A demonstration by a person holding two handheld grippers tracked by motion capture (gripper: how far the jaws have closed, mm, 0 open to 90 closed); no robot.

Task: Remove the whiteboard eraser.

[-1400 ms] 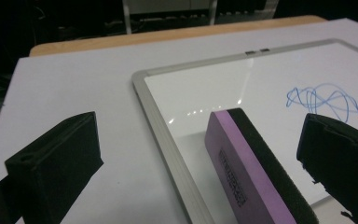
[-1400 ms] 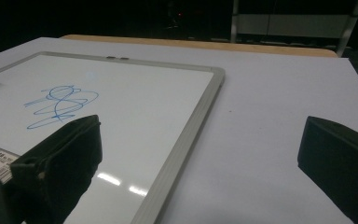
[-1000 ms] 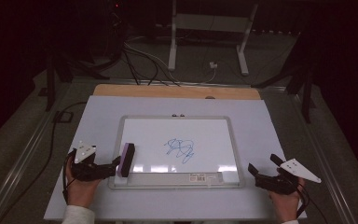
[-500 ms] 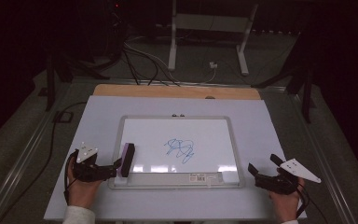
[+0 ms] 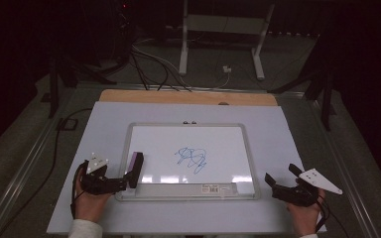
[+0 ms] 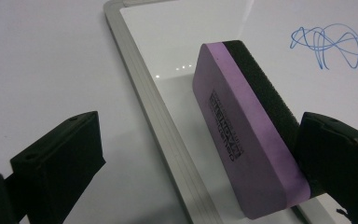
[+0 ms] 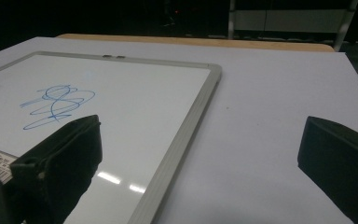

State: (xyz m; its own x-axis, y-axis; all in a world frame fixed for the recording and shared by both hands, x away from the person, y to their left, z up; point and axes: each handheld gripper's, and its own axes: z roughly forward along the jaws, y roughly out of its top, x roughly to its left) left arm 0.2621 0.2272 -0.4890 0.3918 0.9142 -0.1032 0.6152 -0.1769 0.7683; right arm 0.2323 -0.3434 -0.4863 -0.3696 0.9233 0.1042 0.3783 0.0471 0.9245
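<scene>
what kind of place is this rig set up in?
Likely a lab or recording workspace, not a home. A white table stands in a dark room with loose cables on the floor and a metal stand's legs behind it. On it lies only a whiteboard with a purple eraser.

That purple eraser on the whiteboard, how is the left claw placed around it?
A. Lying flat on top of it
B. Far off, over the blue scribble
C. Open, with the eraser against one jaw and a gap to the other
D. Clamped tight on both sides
C: in the left gripper view the eraser stands on edge on the whiteboard beside one jaw of the open left claw, the other jaw well apart from it.
</scene>
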